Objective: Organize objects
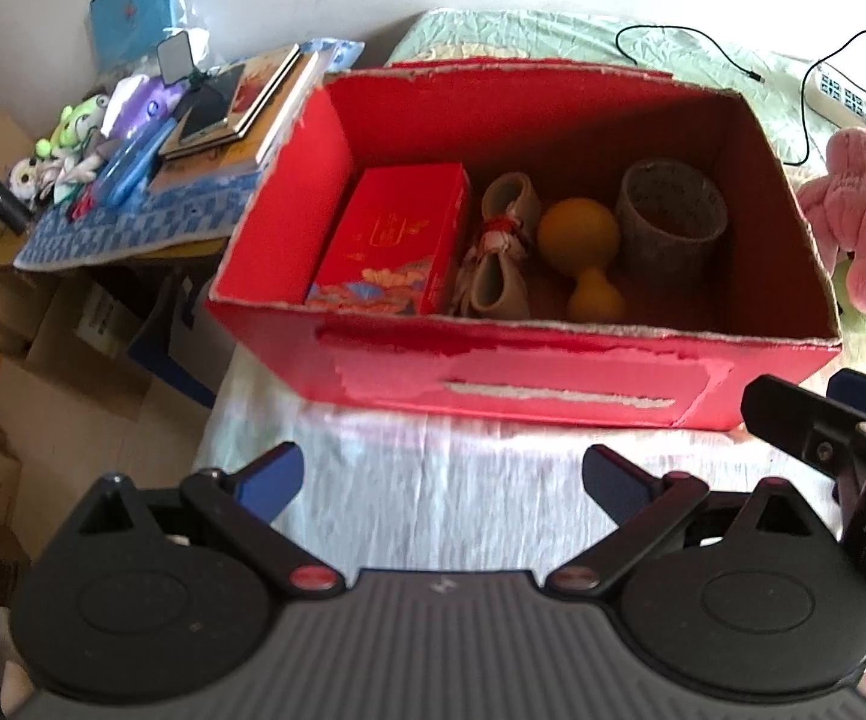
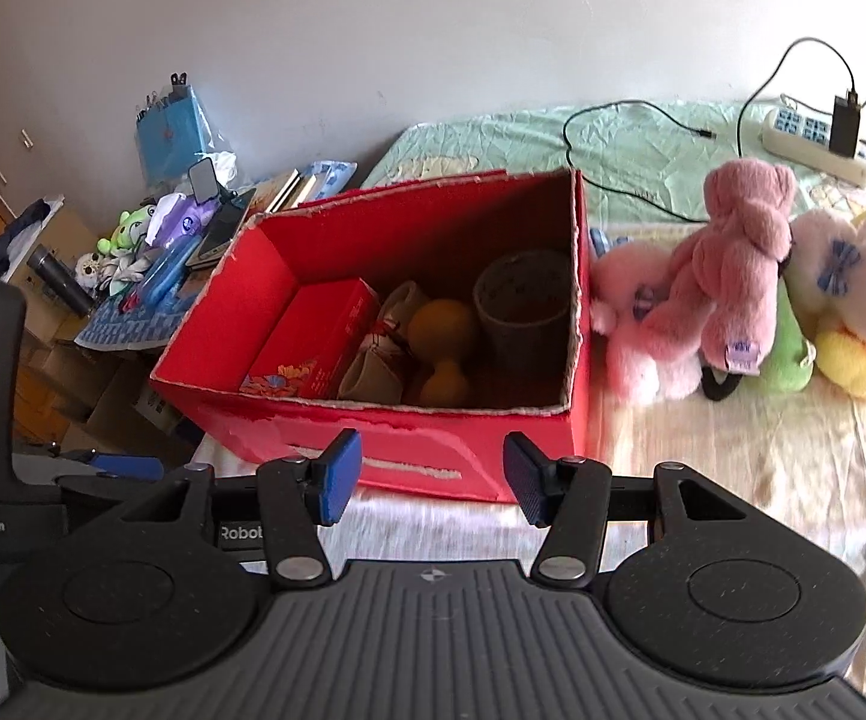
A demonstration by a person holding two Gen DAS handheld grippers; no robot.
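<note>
On the bed just beyond my claws sits the red box point(image 1: 553, 372), holding a red packet point(image 1: 391, 240) at left, an orange gourd point(image 1: 580, 234) and a grey cup point(image 1: 670, 216) at right. My left gripper point(image 1: 442, 480) and right gripper point(image 2: 433, 477) are both spread, empty. Plush toys point(image 2: 733, 276) lie right of the box.

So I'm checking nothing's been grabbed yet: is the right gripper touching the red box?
Apart. In the right wrist view the right gripper is open and empty, its tips short of the red box front wall.
</note>
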